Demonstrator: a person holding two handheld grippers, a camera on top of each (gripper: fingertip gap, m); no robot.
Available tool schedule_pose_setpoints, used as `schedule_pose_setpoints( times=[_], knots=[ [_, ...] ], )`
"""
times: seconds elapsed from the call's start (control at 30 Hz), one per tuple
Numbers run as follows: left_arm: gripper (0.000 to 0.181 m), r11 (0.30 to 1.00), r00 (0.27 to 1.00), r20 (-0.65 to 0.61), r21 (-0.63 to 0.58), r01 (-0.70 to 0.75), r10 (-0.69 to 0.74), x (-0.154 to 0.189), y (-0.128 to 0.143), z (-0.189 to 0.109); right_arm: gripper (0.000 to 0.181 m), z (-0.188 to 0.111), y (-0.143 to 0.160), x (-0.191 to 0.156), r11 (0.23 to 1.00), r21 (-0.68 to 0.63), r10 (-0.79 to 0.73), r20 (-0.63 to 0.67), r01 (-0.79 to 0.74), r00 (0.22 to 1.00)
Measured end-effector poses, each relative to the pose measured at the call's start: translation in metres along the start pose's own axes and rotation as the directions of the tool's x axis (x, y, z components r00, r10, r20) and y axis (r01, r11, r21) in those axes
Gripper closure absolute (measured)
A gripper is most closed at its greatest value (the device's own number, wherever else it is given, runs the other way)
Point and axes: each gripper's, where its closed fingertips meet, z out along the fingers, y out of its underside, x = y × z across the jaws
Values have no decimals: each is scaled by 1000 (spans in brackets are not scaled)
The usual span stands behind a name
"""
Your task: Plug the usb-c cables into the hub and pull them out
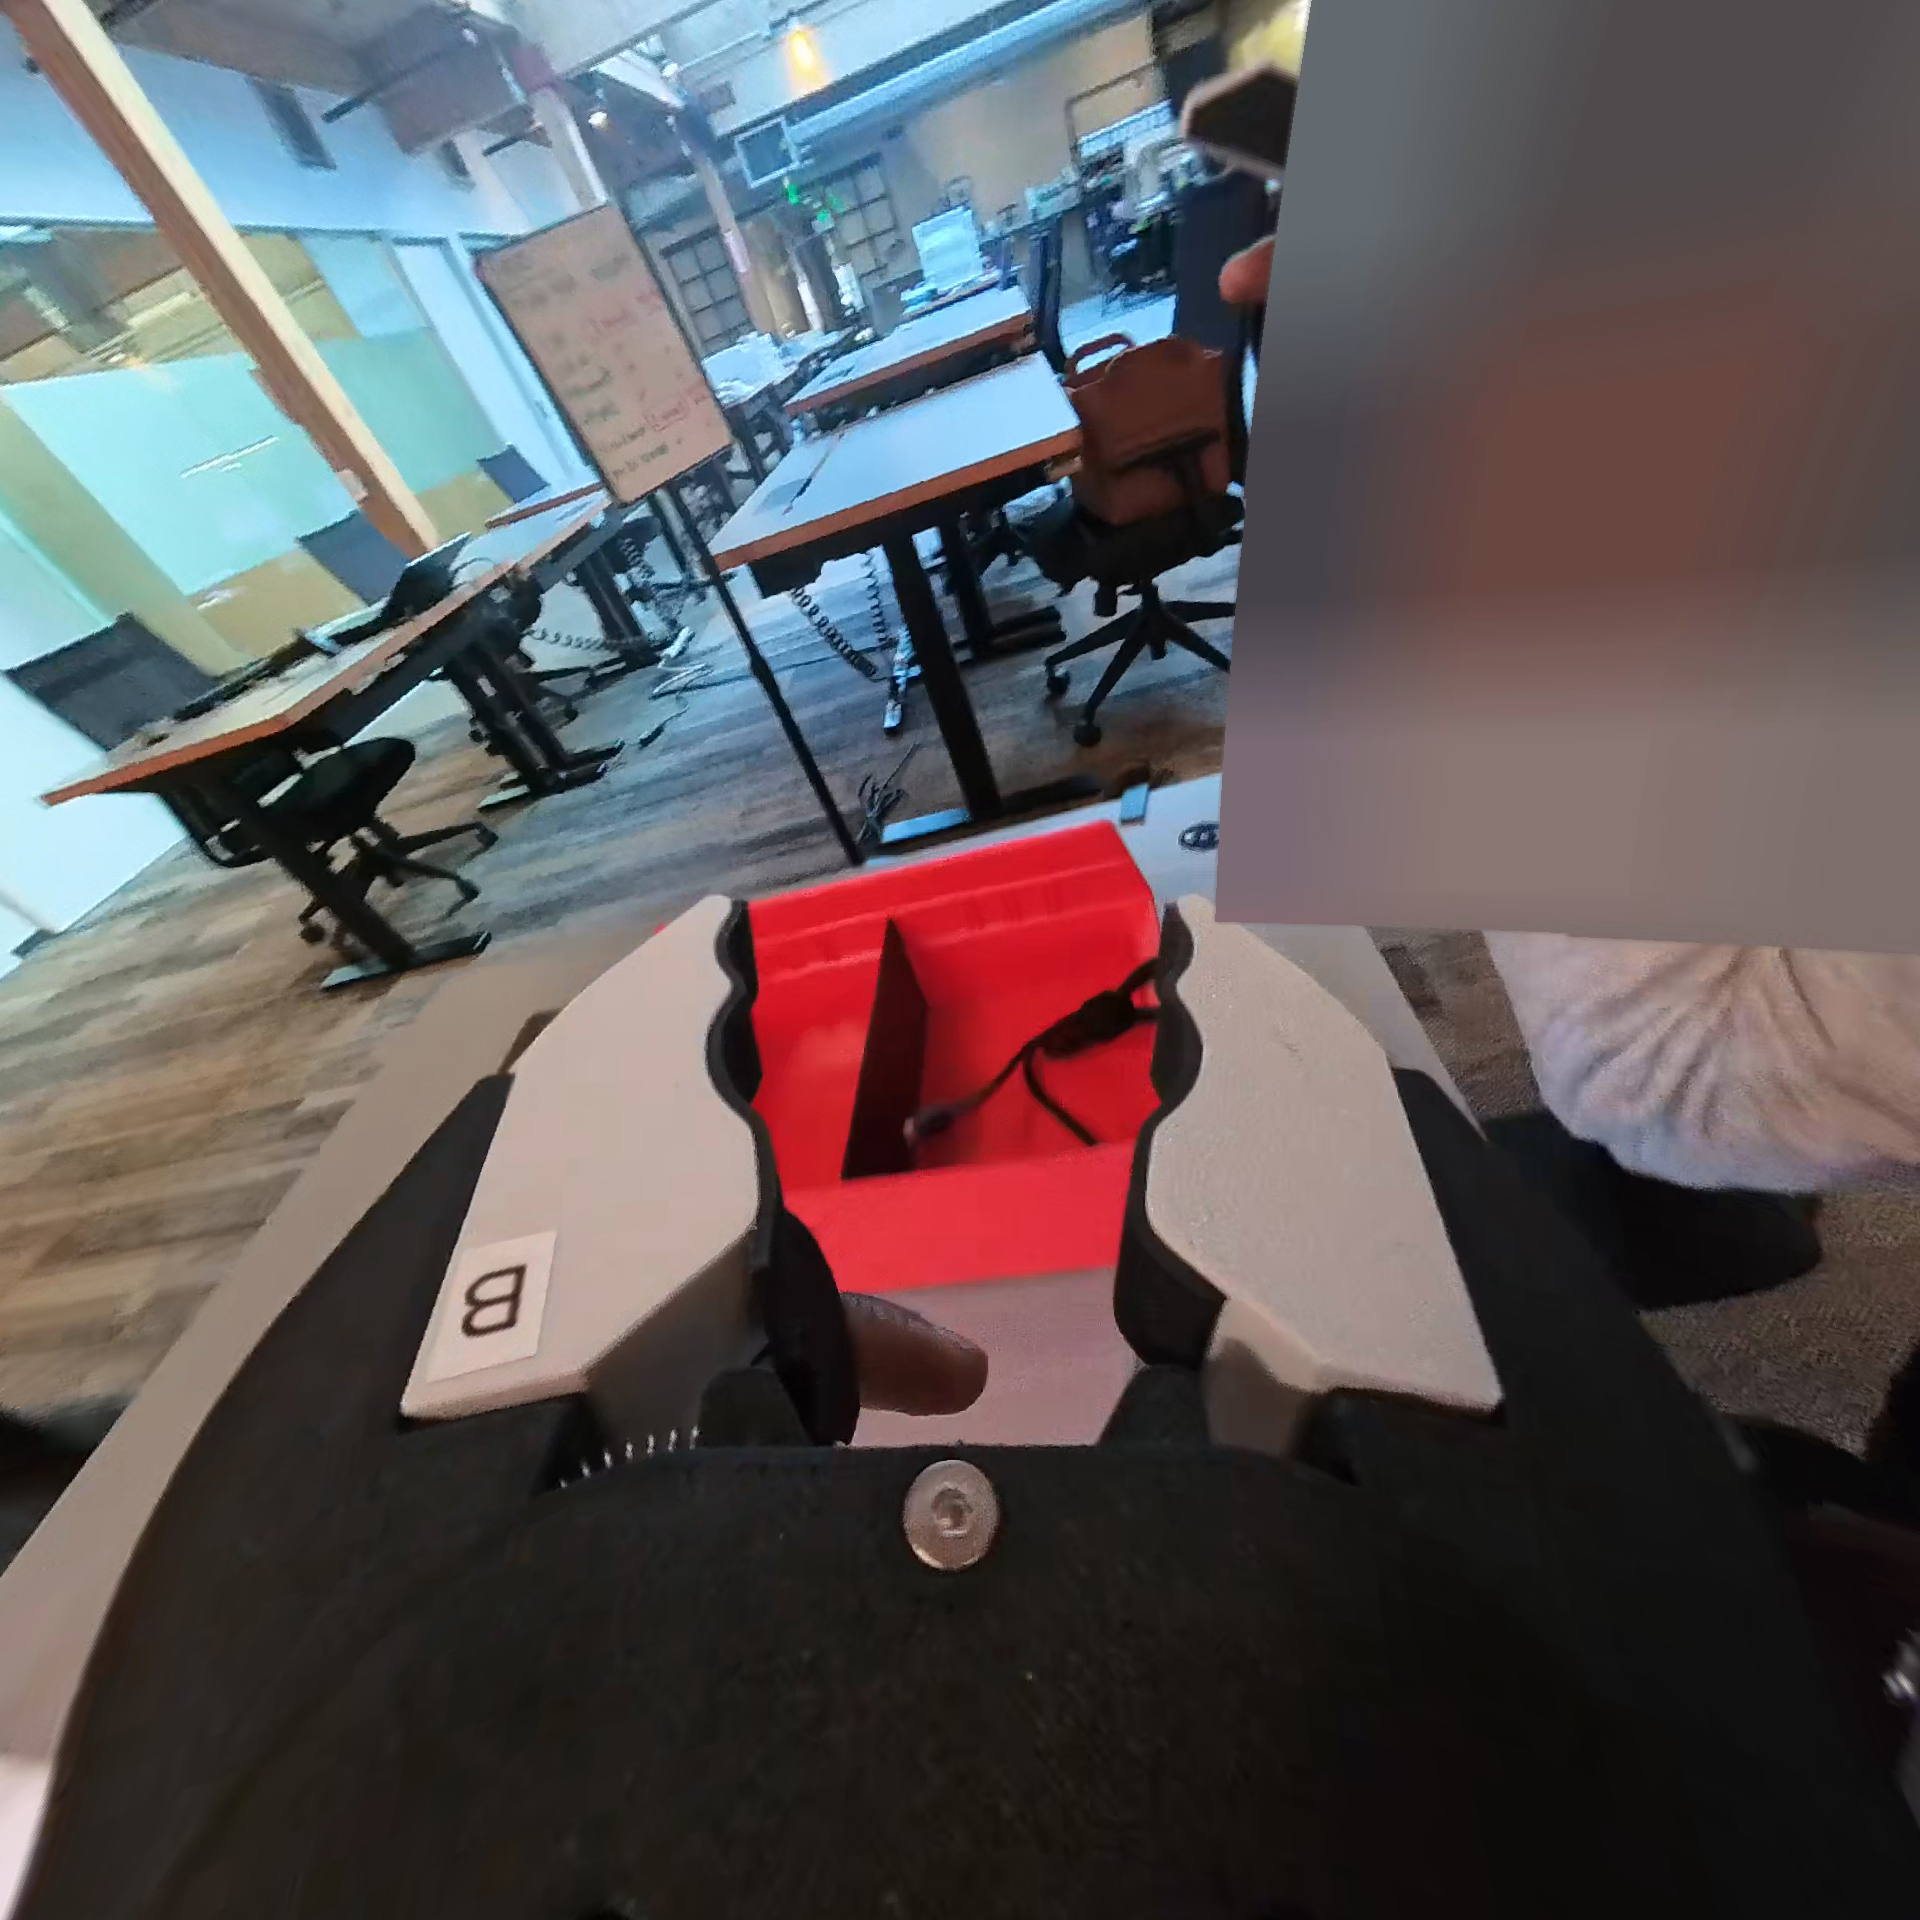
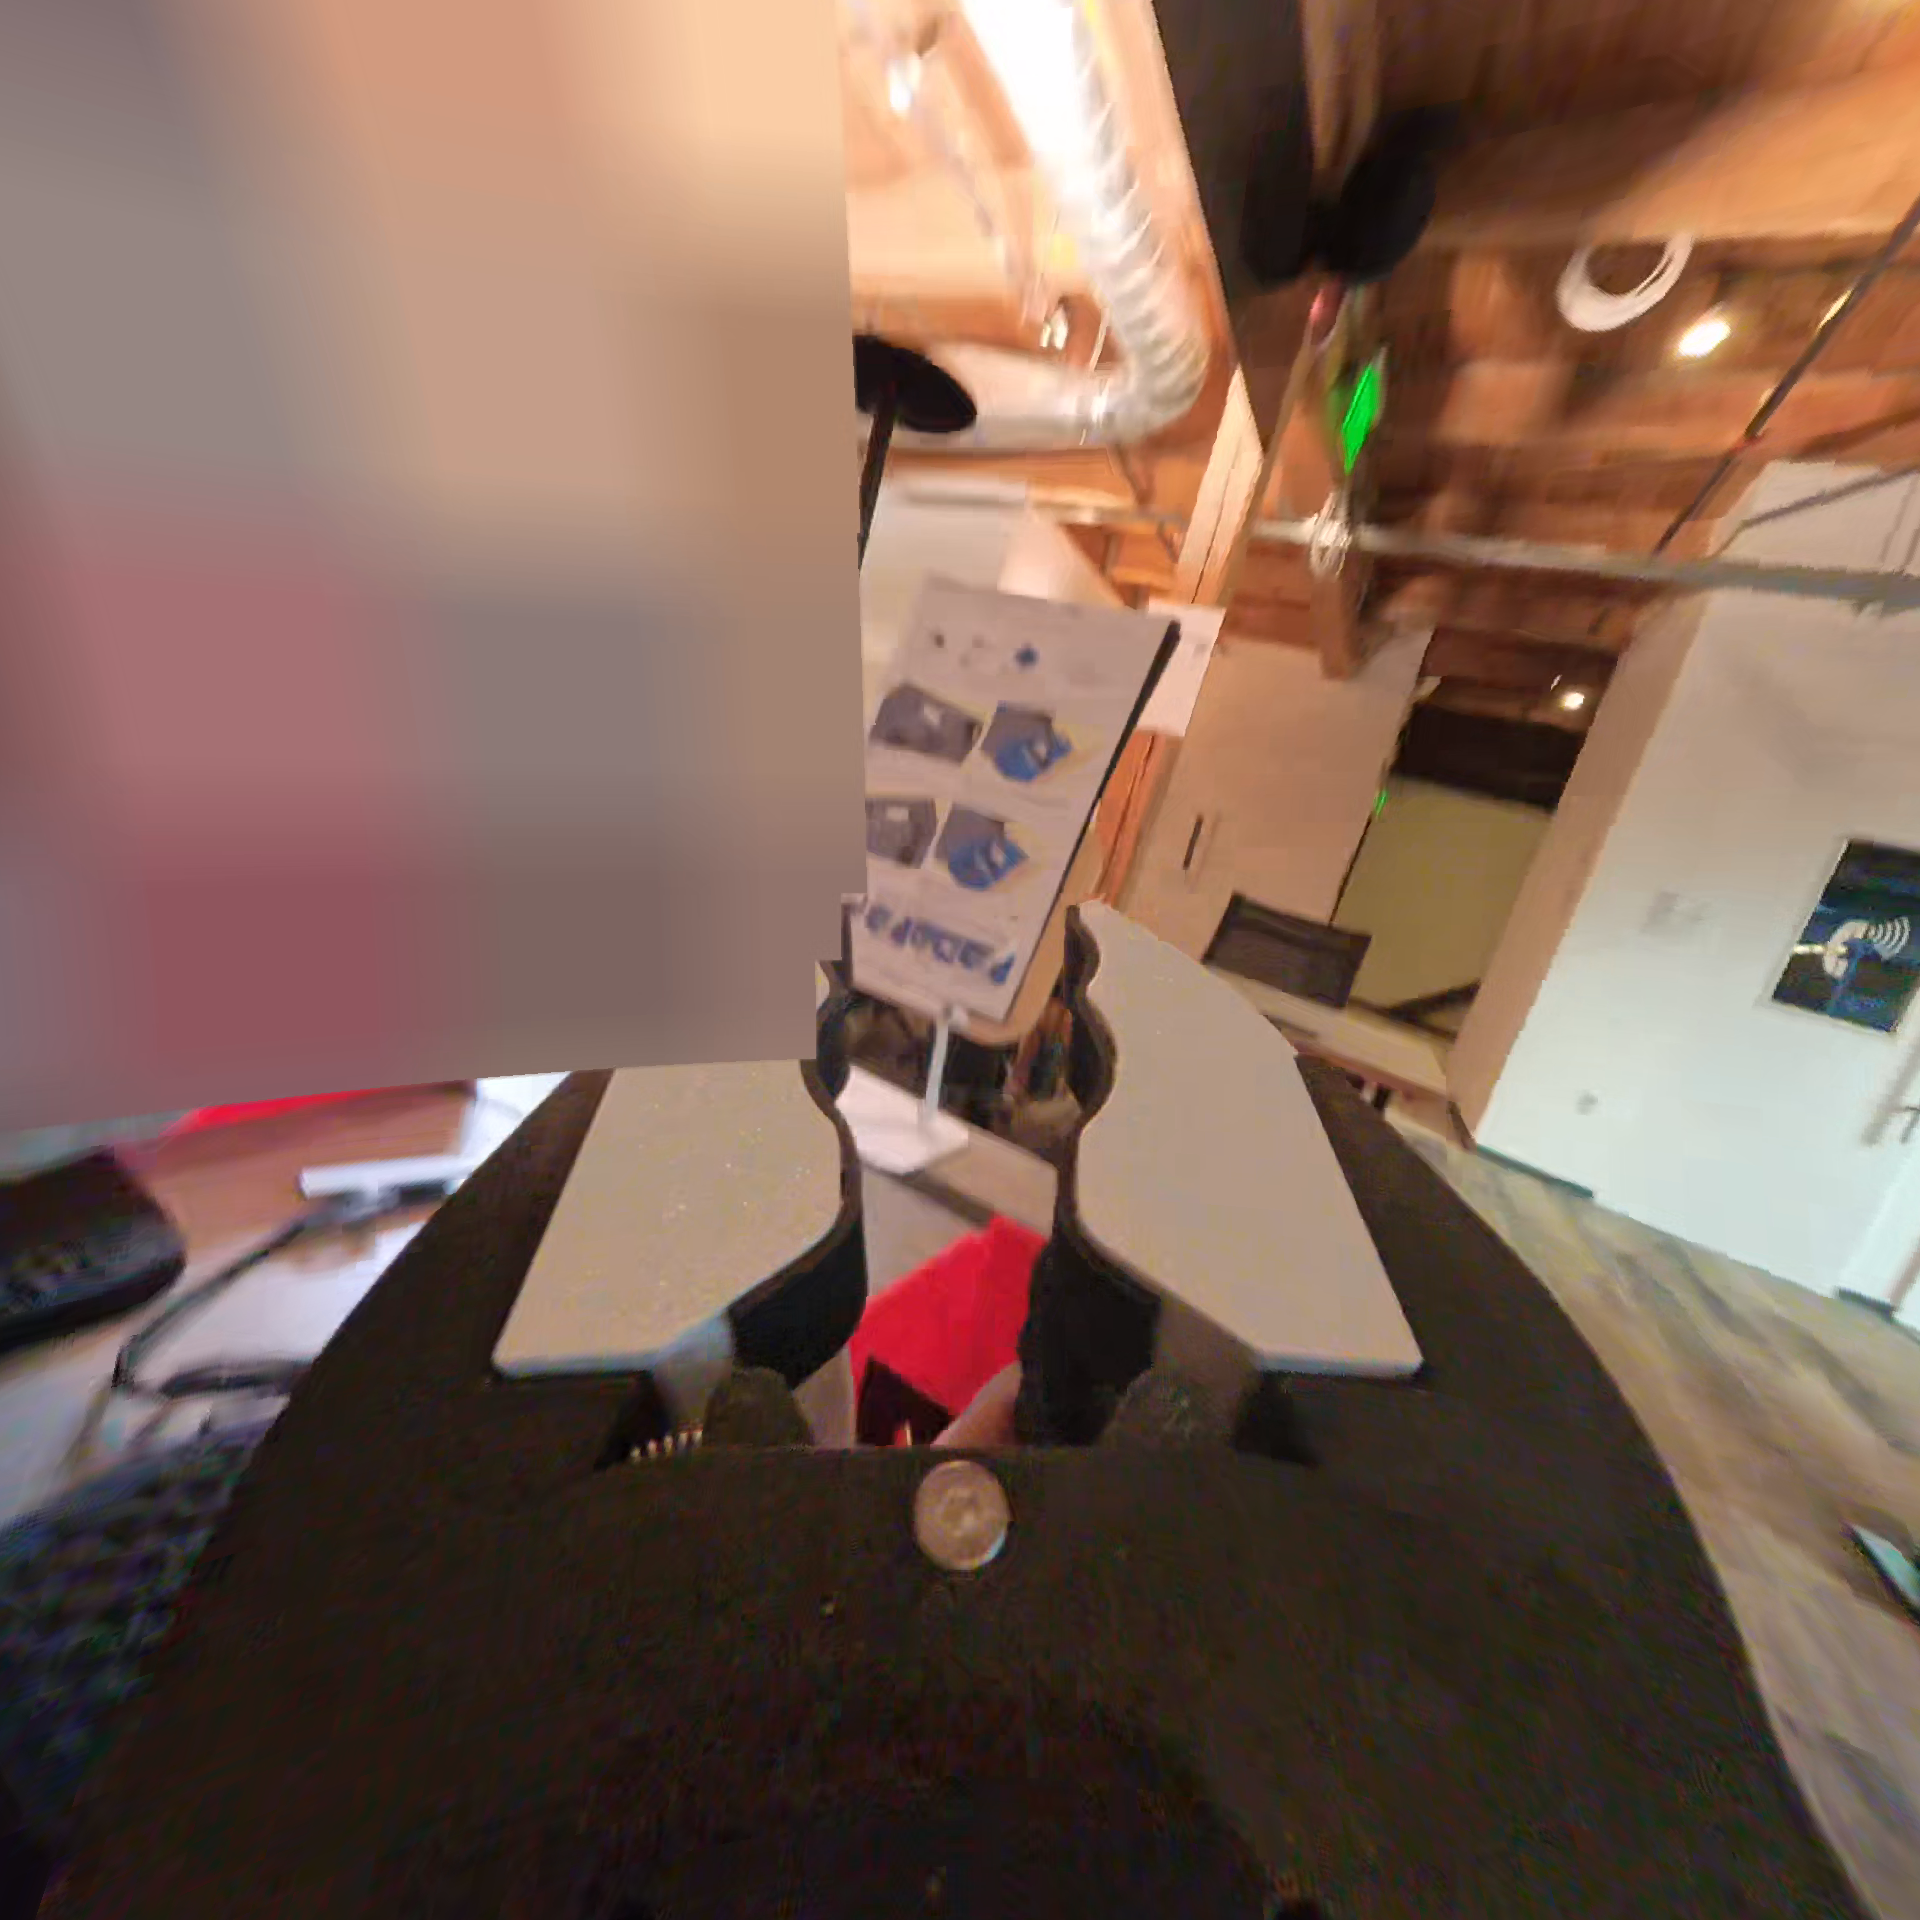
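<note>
Left wrist view: left gripper (image 1: pixel 956 966) held above the near edge of a pale desk (image 1: pixel 997 1351), its jaws spread wide and holding nothing. A fingertip (image 1: pixel 914 1366) shows between the finger bases. Between and beyond the jaws stands a red open-topped box (image 1: pixel 956 1216) on the desk. Inside it a dark flat panel (image 1: pixel 888 1060), possibly the hub, stands upright left of centre; to its right a black cable (image 1: pixel 1049 1049) lies coiled on the box floor, with one end close to the panel's foot. Whether that end is plugged in cannot be told. Farther off, from left to right: other desks with black office chairs (image 1: pixel 332 800), a whiteboard on a stand (image 1: pixel 613 353), and a chair carrying a brown bag (image 1: pixel 1143 416).

Right wrist view: right gripper (image 2: pixel 956 997) tilted up toward the ceiling, its jaws parted by a moderate gap and holding nothing. Low between the finger bases a blurred part of the red box (image 2: pixel 956 1320) is visible. At far left lies a dark keyboard (image 2: pixel 73 1247); behind the fingertips stands a poster board (image 2: pixel 997 790).
</note>
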Motion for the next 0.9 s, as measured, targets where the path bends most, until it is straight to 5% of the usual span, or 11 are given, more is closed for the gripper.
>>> schedule_pose_setpoints(
  times=[0.07,0.1,0.17,0.27,0.4,0.6,0.9],
  knots=[
    [108,999,998,60,-44,4,-1,5,10,-33,158,-8,25,-11,984,-163,-58,74,70,996],
    [108,998,996,93,-67,16,-10,8,16,-51,181,-13,39,-16,966,-237,-74,113,99,991],
    [107,992,989,140,-108,61,-46,18,32,-85,181,-26,78,-29,893,-431,-45,196,127,980],
    [107,976,972,188,-142,166,-138,35,56,-129,181,-62,165,-34,621,-772,42,206,136,978],
    [107,959,937,293,-148,240,-190,41,79,-164,181,-103,240,-34,350,-937,235,105,16,966],
    [107,960,907,377,-123,251,-189,40,87,-183,181,-59,268,-43,401,-916,341,141,-8,929],
    [107,963,896,416,-136,233,-158,31,97,-193,181,-14,316,-60,286,-951,319,209,116,924]
  ],
)
